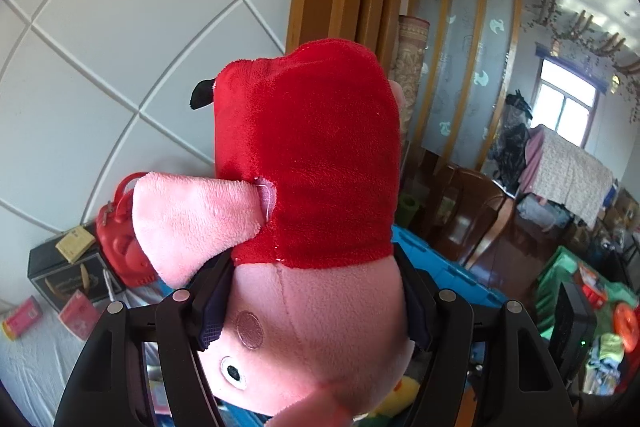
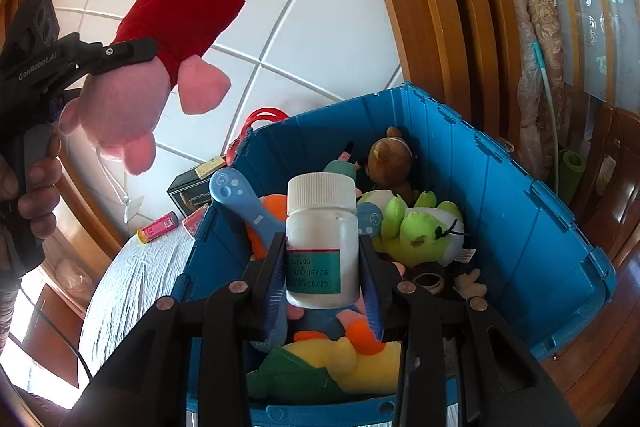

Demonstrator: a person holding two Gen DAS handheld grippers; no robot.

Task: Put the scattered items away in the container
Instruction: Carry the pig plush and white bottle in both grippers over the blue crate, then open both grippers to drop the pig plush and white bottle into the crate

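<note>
Overlooking blue crate (image 2: 500, 187) beside white-covered surface (image 2: 132, 279)

Readable text: two spots
"GenRobot.AI" on left gripper (image 2: 132, 53) body; white bottle (image 2: 322, 241) label between right gripper's fingers reads 240605, 2024/06/26, 2026/06/25.
</note>
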